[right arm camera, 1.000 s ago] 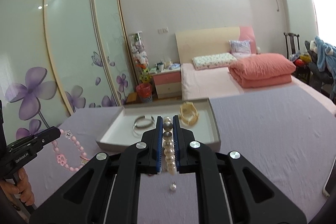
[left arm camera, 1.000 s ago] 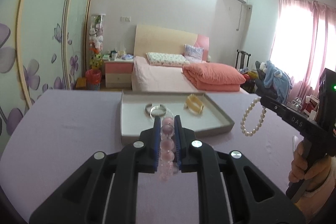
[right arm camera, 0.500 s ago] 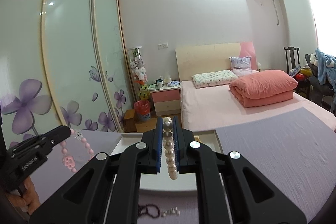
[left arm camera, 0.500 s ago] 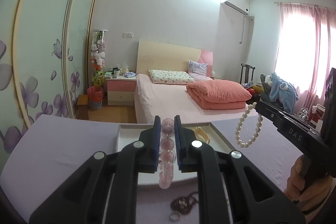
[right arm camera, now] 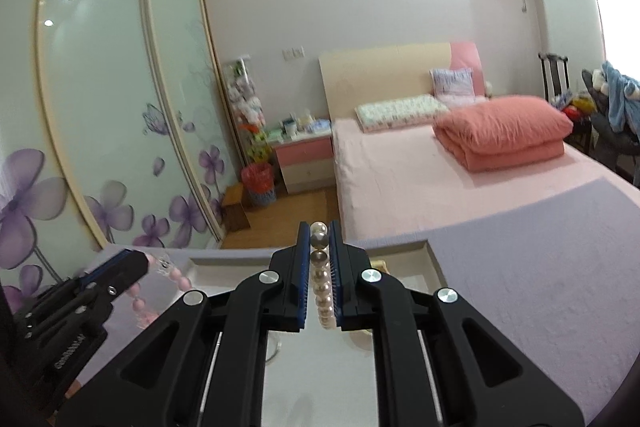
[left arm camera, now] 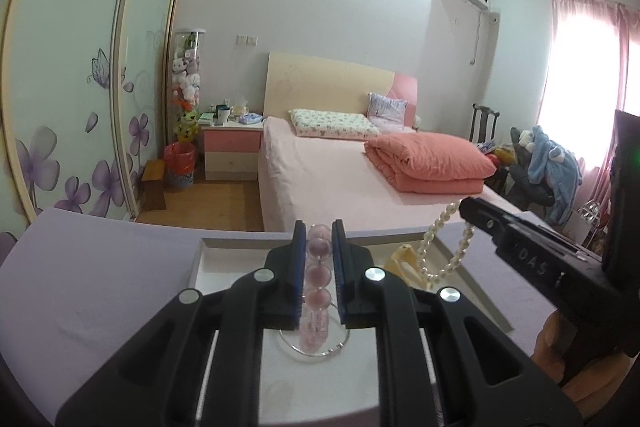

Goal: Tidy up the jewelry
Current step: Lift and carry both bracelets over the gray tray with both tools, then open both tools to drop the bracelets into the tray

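Observation:
My left gripper [left arm camera: 319, 231] is shut on a pink bead bracelet [left arm camera: 318, 275] and holds it above the white tray [left arm camera: 224, 263]. A clear bangle [left arm camera: 316, 345] lies in the tray under it. A yellow bracelet [left arm camera: 402, 259] lies further right in the tray. My right gripper [right arm camera: 319, 231] is shut on a white pearl bracelet [right arm camera: 322, 291] above the same tray [right arm camera: 430, 259]. The pearl bracelet also hangs in the left wrist view [left arm camera: 444, 247]. The pink bracelet shows at the left of the right wrist view [right arm camera: 160, 279].
The tray sits on a table with a lilac cloth [left arm camera: 100, 287]. Behind it are a bed [left arm camera: 340, 171], a nightstand [left arm camera: 232, 151] and sliding wardrobe doors [left arm camera: 80, 87]. The person's hand [left arm camera: 576, 355] holds the right gripper's handle.
Both grippers have moved forward over the tray with their bracelets. The tray's near edge and the loose jewelry in front of it have dropped out of view.

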The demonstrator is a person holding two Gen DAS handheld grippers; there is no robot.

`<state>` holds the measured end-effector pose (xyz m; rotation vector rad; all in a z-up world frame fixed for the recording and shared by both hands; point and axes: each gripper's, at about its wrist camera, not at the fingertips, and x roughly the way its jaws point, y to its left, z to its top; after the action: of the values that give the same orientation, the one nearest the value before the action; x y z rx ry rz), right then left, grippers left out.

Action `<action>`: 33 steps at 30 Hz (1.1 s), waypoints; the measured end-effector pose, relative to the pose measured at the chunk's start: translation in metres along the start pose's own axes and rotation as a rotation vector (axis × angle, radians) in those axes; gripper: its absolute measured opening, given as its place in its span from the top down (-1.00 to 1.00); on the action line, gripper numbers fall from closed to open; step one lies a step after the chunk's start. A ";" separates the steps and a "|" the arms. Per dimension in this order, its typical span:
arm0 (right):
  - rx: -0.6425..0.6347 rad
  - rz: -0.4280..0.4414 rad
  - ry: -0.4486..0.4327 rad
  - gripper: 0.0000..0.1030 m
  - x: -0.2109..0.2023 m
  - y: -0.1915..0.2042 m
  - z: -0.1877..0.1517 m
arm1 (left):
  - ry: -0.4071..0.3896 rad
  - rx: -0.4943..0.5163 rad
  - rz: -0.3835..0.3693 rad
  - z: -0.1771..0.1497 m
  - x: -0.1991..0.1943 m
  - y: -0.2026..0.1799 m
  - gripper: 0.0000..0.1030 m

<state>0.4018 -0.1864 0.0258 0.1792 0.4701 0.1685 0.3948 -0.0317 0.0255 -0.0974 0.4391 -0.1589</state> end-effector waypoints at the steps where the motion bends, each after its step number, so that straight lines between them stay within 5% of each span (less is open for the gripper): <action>1: 0.003 -0.006 0.018 0.80 0.007 -0.002 -0.002 | 0.007 0.002 0.005 -0.001 0.007 0.000 0.74; 20: 0.046 -0.017 0.196 0.78 0.046 -0.004 -0.025 | 0.122 -0.026 0.025 -0.029 0.052 0.020 0.73; 23: 0.053 -0.017 0.193 0.50 0.042 -0.007 -0.026 | 0.122 -0.037 0.027 -0.028 0.050 0.022 0.62; 25: 0.056 -0.018 0.179 0.14 0.040 -0.010 -0.025 | 0.118 -0.048 0.037 -0.027 0.048 0.025 0.43; 33: 0.045 -0.036 0.150 0.14 0.032 -0.012 -0.019 | 0.102 -0.062 0.063 -0.026 0.037 0.032 0.39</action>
<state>0.4225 -0.1888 -0.0075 0.2026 0.6263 0.1370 0.4212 -0.0079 -0.0180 -0.1365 0.5482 -0.0885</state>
